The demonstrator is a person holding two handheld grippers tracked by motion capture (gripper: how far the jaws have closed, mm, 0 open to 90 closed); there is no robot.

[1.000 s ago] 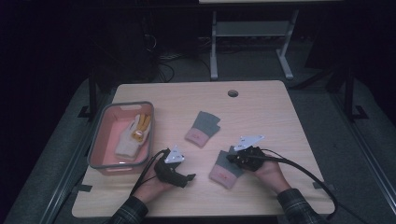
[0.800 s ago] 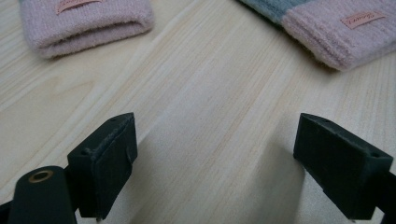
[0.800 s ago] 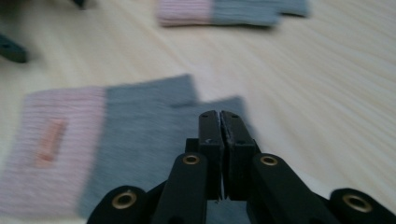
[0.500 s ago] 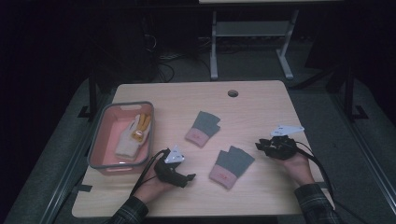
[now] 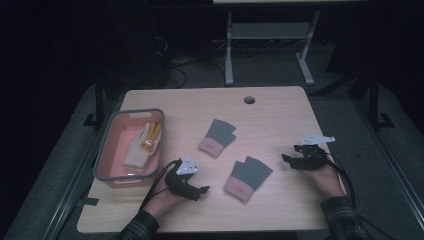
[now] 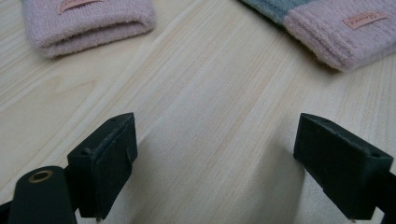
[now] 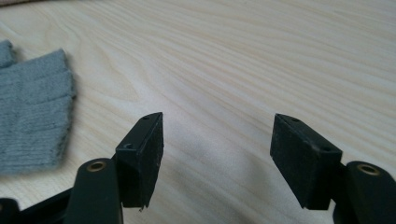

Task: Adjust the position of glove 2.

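Right hand-held gripper (image 5: 289,159): held low over the table (image 5: 280,115) at its right side, forearm entering from below, jaws pointing left toward the near glove (image 5: 248,178); jaws just been opening, now wide apart, nothing between them. Left hand-held gripper (image 5: 202,190): low at front left, jaws wide, empty. Far glove (image 5: 217,137): lies mid-table.

Two grey gloves with pink cuffs, one mid-frame (image 5: 217,137) and one lower centre (image 5: 247,178), lie on the pale wood-grain table (image 5: 280,115), while at left the pink bin (image 5: 107,150) with a grey rim holds a cream glove (image 5: 137,152) with orange-yellow fingers.
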